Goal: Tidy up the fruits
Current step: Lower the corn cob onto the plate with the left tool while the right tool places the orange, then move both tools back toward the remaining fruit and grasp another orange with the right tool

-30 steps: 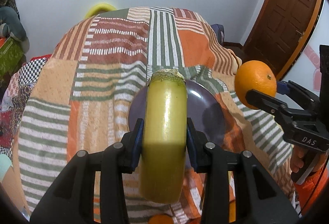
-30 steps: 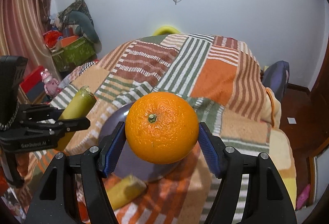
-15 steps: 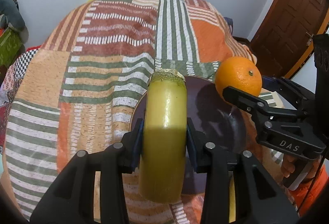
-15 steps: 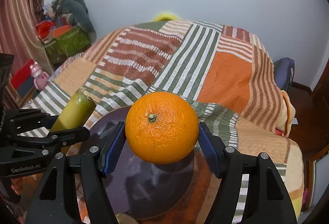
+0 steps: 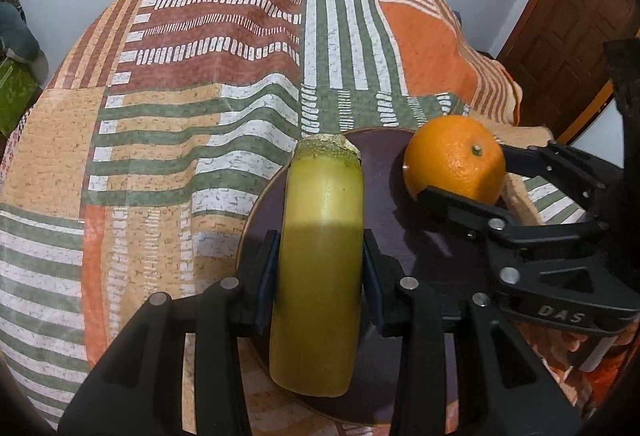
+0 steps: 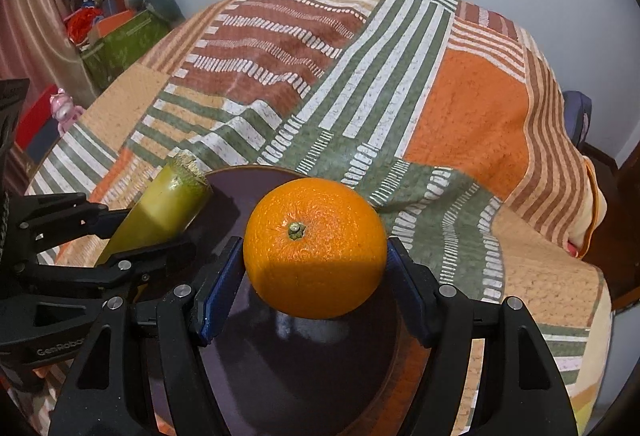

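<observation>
My left gripper (image 5: 320, 272) is shut on a yellow-green banana piece (image 5: 320, 244) with a cut, rough top end, held over the left part of a dark purple plate (image 5: 384, 172). My right gripper (image 6: 314, 276) is shut on an orange (image 6: 314, 248), stem end facing me, held over the same plate (image 6: 304, 364). In the left wrist view the orange (image 5: 454, 164) and the right gripper (image 5: 460, 180) are at the right. In the right wrist view the banana piece (image 6: 164, 208) and the left gripper (image 6: 132, 232) are at the left.
The plate lies on a bed covered with a patchwork blanket (image 5: 200, 76) of orange, green and brown stripes. A wooden door (image 5: 568, 16) is at the right. A green box (image 6: 120, 44) and piled clutter stand left of the bed.
Both grippers have moved down and closer to the plate, with the banana piece and the orange still held. The orange now hangs over the plate's right part.
</observation>
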`<state>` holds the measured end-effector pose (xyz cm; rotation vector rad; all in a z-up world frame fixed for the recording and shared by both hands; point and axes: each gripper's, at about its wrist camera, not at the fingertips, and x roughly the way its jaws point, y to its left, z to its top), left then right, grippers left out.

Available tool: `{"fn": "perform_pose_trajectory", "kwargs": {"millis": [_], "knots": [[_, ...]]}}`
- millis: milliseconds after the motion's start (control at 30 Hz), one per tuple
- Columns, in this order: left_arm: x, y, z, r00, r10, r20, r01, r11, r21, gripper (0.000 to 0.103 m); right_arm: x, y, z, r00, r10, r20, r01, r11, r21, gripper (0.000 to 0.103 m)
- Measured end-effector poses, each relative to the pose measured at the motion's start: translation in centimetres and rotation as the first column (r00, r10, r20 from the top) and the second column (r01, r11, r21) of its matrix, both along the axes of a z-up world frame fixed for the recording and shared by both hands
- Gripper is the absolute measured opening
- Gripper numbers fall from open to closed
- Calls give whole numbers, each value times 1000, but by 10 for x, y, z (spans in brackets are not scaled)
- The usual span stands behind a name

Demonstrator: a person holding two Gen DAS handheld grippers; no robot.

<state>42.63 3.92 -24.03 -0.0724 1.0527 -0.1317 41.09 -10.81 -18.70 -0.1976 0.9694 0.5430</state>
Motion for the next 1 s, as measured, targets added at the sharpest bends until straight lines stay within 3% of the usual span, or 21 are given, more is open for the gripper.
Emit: {"fn": "perform_pose_trajectory", "kwargs": {"millis": [233,300,400,767,1000], "knots": [[-1,-3,-4,1000,18,-21,-18,1000,15,42,-4,3,-2,1000,18,10,-18,998,-53,69],[-3,-2,-2,999,26,-22,-26,1000,9,51,-6,0,2,1000,6,20,-5,998,-56,76],[-14,6,7,999,47,-3,-47,999,-14,56,-10,-9,13,999,-12,32,13,999,-29,86],[-78,13,69,994,31,102,-32,999,5,57,-61,-34,69,994,-35,106,33,999,18,86],[-135,4,103,987,-14,161,10,1000,23,65,-117,-45,96,989,-15,149,10,999,36,87]]}}
